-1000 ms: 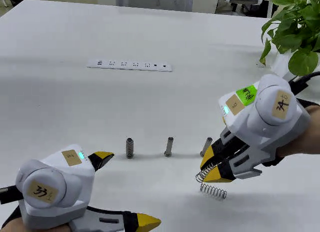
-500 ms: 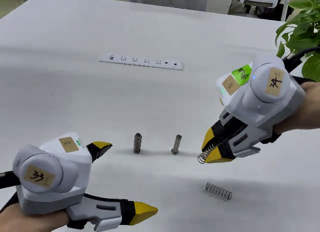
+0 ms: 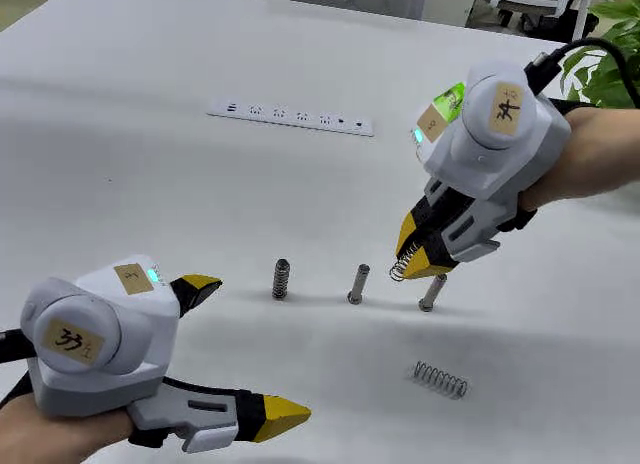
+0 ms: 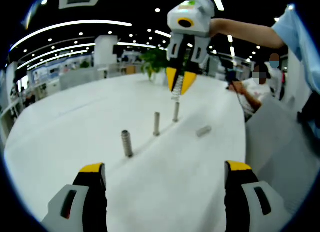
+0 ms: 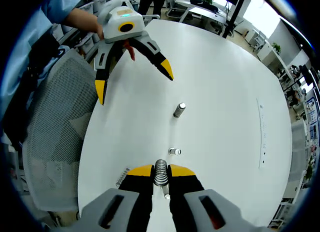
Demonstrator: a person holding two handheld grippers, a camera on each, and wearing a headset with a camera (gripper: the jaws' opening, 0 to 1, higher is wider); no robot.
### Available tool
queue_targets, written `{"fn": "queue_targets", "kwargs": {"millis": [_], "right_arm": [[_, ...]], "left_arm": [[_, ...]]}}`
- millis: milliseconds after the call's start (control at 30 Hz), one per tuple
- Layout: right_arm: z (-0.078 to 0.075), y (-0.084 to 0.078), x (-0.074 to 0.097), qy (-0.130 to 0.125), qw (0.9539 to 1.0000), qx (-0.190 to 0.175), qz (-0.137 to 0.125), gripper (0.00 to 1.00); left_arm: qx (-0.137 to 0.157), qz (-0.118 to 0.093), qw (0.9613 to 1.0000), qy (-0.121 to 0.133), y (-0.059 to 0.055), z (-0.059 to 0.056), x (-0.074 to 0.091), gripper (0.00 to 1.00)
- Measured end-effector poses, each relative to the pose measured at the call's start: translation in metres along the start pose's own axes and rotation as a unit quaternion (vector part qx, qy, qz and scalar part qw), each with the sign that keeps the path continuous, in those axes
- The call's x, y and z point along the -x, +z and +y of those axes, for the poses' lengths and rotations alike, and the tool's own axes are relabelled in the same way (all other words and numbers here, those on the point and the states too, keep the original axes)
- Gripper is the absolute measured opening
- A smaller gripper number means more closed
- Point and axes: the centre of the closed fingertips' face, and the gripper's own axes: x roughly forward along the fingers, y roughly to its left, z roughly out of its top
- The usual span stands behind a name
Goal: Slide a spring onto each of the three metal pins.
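Observation:
Three metal pins stand in a row on the white table. The left pin (image 3: 281, 279) wears a spring; the middle pin (image 3: 357, 284) and the right pin (image 3: 432, 292) are bare. My right gripper (image 3: 412, 264) is shut on a spring (image 3: 402, 264), which hangs just above the right pin's top. Its own view looks down the held spring (image 5: 160, 172) onto that pin. A loose spring (image 3: 440, 380) lies on the table in front of the right pin. My left gripper (image 3: 243, 352) stands open and empty at the near left, facing the pins (image 4: 156, 123).
A white power strip (image 3: 290, 118) lies farther back on the table. A green plant (image 3: 610, 44) stands at the far right corner. A mesh chair (image 5: 55, 122) sits beside the table's edge, and people sit in the background.
My right gripper has lifted the spring away from the table and carried it to just above the right pin. The left gripper has stayed open in place.

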Motion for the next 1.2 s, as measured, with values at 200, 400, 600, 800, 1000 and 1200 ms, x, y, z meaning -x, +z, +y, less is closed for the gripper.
{"fn": "queue_targets", "kwargs": {"millis": [200, 400, 600, 800, 1000, 1200], "right_arm": [[-0.004, 0.009, -0.004, 0.002, 0.9998, 0.014, 0.014, 0.12], [-0.010, 0.013, -0.008, 0.007, 0.9997, 0.018, 0.016, 0.12], [-0.017, 0.010, -0.016, 0.016, 0.9991, 0.027, 0.028, 0.12], [-0.017, 0.011, -0.021, 0.023, 0.9986, 0.030, 0.036, 0.12], [-0.019, 0.008, -0.027, 0.028, 0.9979, 0.035, 0.046, 0.12], [-0.020, 0.008, -0.031, 0.032, 0.9978, 0.034, 0.047, 0.13]], "left_arm": [[0.003, -0.002, 1.0000, 0.000, 0.000, 0.000, 0.000, 1.00], [0.007, -0.004, 1.0000, 0.000, 0.000, 0.000, 0.000, 1.00], [0.010, -0.005, 0.9999, 0.003, 0.001, 0.002, 0.002, 1.00], [0.011, -0.004, 0.9999, 0.004, 0.000, 0.004, 0.002, 1.00], [0.012, -0.003, 0.9999, 0.003, -0.001, 0.004, 0.001, 1.00], [0.015, -0.002, 0.9999, 0.003, -0.003, 0.004, 0.001, 1.00]]}}
